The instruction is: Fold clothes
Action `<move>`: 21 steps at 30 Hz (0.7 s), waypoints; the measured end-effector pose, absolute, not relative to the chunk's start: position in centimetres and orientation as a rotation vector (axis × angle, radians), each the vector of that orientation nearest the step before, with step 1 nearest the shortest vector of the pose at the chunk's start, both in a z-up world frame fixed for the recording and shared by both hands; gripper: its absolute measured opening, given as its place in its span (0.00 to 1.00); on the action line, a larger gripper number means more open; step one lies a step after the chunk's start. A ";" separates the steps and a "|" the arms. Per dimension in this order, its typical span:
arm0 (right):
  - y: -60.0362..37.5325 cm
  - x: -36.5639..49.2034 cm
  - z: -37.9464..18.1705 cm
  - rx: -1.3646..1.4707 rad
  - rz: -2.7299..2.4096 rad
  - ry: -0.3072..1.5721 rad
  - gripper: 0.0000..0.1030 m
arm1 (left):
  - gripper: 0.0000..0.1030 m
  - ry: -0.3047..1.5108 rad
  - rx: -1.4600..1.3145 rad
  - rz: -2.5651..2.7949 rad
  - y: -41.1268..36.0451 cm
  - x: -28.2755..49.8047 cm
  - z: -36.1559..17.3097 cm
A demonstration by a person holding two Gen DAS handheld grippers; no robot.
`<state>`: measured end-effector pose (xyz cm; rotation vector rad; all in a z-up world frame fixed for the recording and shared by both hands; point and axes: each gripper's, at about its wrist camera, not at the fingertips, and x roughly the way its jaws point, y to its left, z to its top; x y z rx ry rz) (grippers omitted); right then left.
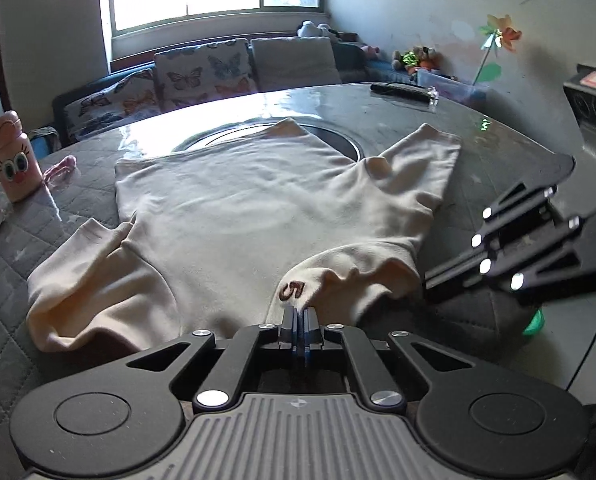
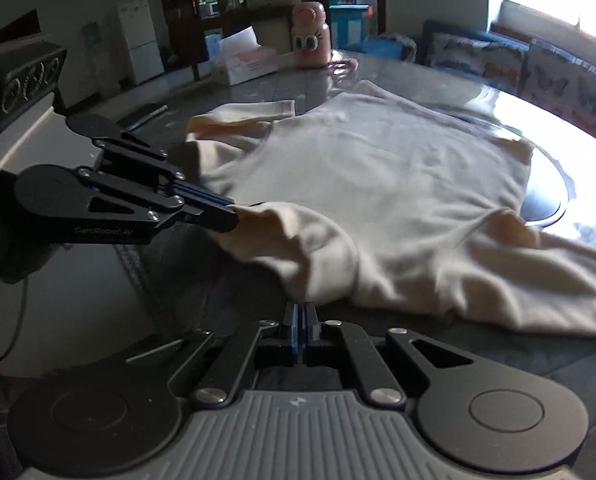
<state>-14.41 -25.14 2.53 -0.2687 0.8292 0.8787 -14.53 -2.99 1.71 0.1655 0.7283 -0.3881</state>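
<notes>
Closest to the lens, the left gripper (image 1: 299, 314) has its jaws clamped on the near edge of the cream shirt (image 1: 233, 216), beside a brown "5". That shirt lies spread on the round desk (image 1: 378, 100). Right gripper (image 2: 299, 308) jaws are together at the shirt's edge, apparently pinching it.

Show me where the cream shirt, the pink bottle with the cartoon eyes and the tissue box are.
cream shirt (image 1: 237, 208): left wrist view, middle of its body.
pink bottle (image 2: 310, 42): right wrist view, on its cartoon face.
tissue box (image 2: 247, 65): right wrist view, its front side.
</notes>
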 end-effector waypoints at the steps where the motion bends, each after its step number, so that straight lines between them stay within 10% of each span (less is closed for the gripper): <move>1: -25.5 -14.2 3.1 -0.259 0.879 0.818 0.02 | 0.06 0.719 0.167 -0.390 -2.7 -14.5 2.1; 21: -27.8 -3.6 1.2 -0.260 0.592 0.791 0.22 | 0.07 0.763 0.128 -0.478 -5.9 -7.6 0.0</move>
